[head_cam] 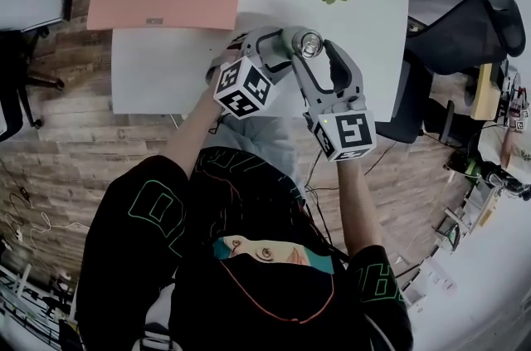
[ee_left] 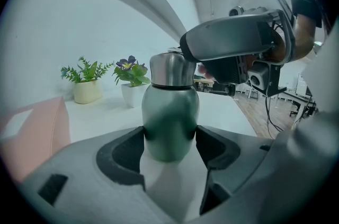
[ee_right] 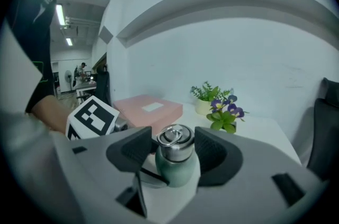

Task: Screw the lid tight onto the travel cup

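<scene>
My left gripper [ee_left: 169,141] clamps the cup [ee_left: 169,106] low on its body, upright (long axis vertical). The lid [ee_right: 176,144] sits atop the cup. My right gripper [ee_right: 174,137] straddles it, pads slack, best placed to twist.

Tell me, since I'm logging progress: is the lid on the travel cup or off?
On. The steel lid sits atop the green travel cup, ring up; tightness cannot be told.

No legible text, shirt lettering [head_cam: 156,210] unreadable
</scene>
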Demonstrator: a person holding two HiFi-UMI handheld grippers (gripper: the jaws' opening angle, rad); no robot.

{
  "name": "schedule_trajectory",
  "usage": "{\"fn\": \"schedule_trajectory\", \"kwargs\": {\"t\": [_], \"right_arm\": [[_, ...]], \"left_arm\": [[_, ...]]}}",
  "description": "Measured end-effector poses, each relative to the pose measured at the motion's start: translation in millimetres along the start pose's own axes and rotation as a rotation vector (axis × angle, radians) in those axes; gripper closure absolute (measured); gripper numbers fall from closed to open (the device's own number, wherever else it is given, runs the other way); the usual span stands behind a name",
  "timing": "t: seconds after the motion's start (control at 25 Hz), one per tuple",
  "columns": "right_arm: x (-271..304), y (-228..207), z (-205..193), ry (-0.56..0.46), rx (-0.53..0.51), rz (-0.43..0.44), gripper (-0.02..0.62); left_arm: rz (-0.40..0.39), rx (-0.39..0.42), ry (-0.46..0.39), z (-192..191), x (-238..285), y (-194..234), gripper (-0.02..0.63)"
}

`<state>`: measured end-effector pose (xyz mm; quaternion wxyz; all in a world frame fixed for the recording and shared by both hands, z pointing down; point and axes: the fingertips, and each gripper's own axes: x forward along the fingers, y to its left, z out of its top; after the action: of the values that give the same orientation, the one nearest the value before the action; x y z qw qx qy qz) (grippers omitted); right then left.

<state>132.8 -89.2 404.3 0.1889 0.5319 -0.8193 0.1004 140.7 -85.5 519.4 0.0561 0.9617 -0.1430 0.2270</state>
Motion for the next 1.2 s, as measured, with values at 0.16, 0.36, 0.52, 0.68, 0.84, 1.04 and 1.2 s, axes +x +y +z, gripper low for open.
{"fn": "schedule_trajectory", "kwargs": {"t": [0.16,0.36,0.52,0.68,0.84,1.04,1.2], "right_arm": [[0.8,-0.1,4.0,-0.001,-0.036,0.09,0.337],[3.0,-3.4,5.5,0.015,-0.062,0.201,0.336],[3.5,-0.3,6.9,0.033,-0.072,0.337,0.336],[6.0,-3.0,3.4,0.045,-0.066,0.434,0.351],[7.5,-3.7,2.0,0.033,-0.047,0.513,0.351],[7.8,-3.9,3.0,0.016,-0.013,0.482,0.348],[8.9,-5.8,2.5,-0.041,0.071,0.367,0.348]], "left_arm": [[0.0,0.001,0.0,0.0,0.6,1.1,0.29],[-0.001,0.0,0.001,-0.1,1.3,0.8,0.29],[-0.001,0.0,0.002,0.4,1.7,1.4,0.291],[-0.002,0.0,0.001,0.2,1.7,1.8,0.29],[0.0,-0.001,0.003,-0.8,2.0,2.0,0.29],[0.0,0.001,0.001,0.1,1.5,1.4,0.29],[0.0,0.003,0.001,-0.2,1.4,2.2,0.29]]}}
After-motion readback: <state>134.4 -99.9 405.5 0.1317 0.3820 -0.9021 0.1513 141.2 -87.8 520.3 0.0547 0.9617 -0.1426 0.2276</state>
